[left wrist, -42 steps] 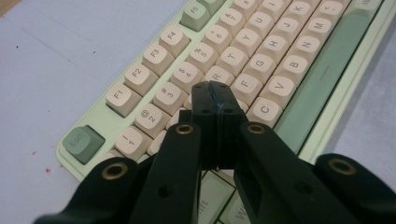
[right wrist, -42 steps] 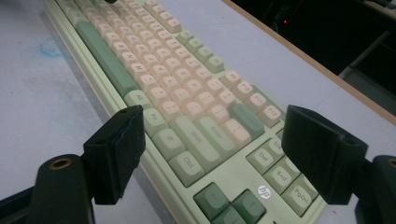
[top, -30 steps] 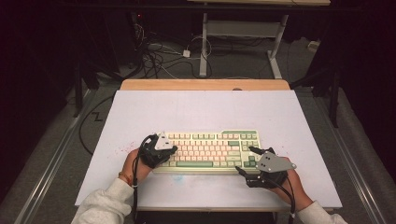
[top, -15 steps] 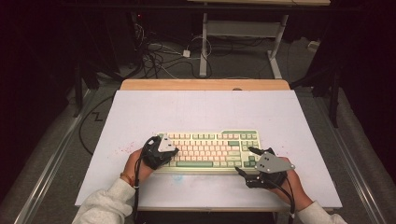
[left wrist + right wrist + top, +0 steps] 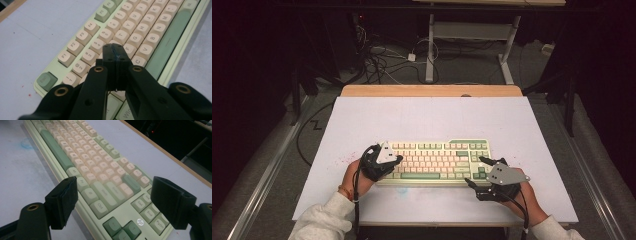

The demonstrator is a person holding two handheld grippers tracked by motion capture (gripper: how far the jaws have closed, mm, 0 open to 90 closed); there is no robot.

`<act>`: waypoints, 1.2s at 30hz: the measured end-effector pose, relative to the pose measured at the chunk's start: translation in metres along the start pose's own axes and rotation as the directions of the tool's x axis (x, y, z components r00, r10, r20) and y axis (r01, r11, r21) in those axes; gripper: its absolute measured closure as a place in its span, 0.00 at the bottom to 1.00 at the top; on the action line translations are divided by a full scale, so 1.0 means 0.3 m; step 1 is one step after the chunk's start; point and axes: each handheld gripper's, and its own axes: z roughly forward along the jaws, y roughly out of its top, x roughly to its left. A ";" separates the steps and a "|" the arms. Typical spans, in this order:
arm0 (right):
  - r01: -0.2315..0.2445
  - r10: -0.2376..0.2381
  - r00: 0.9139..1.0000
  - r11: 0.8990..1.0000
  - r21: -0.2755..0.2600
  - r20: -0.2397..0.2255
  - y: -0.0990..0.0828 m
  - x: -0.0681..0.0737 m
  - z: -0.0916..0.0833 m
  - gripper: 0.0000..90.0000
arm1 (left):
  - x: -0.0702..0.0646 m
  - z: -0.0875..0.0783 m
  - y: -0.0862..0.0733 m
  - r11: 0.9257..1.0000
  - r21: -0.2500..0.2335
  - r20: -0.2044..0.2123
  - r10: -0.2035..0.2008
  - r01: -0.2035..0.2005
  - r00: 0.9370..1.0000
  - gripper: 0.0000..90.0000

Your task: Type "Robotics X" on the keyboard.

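A cream and green keyboard (image 5: 437, 159) lies across the near half of the white tabletop (image 5: 427, 120). My left gripper (image 5: 397, 160) is shut with nothing between its jaws. Its tips (image 5: 115, 48) hover just over the letter keys at the left end of the keyboard (image 5: 140, 22); I cannot tell whether they touch a key. My right gripper (image 5: 476, 171) is open at the keyboard's near right corner. In the right gripper view its jaws (image 5: 113, 187) stand wide to either side of the shift, control and navigation keys of the keyboard (image 5: 82, 150) and touch nothing.
A wooden strip (image 5: 432, 90) runs along the table's far edge. Cables (image 5: 382, 60) and a metal desk frame (image 5: 472, 30) are on the floor beyond. A faint blue smudge (image 5: 402, 190) marks the tabletop in front of the keyboard.
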 end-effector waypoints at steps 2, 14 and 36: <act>0.000 0.000 1.000 1.000 0.000 -0.001 0.000 0.000 0.000 0.25 | -0.001 -0.003 -0.001 1.000 -0.002 -0.006 0.002 -0.002 1.000 0.97; -0.012 0.012 1.000 1.000 0.001 -0.004 0.000 -0.002 0.001 0.25 | -0.012 -0.018 -0.001 0.999 -0.040 -0.037 0.033 -0.035 0.999 0.79; -0.028 0.027 1.000 1.000 -0.005 -0.006 -0.001 -0.009 -0.003 0.25 | -0.052 -0.033 -0.004 0.988 -0.140 -0.121 0.047 -0.064 0.992 0.18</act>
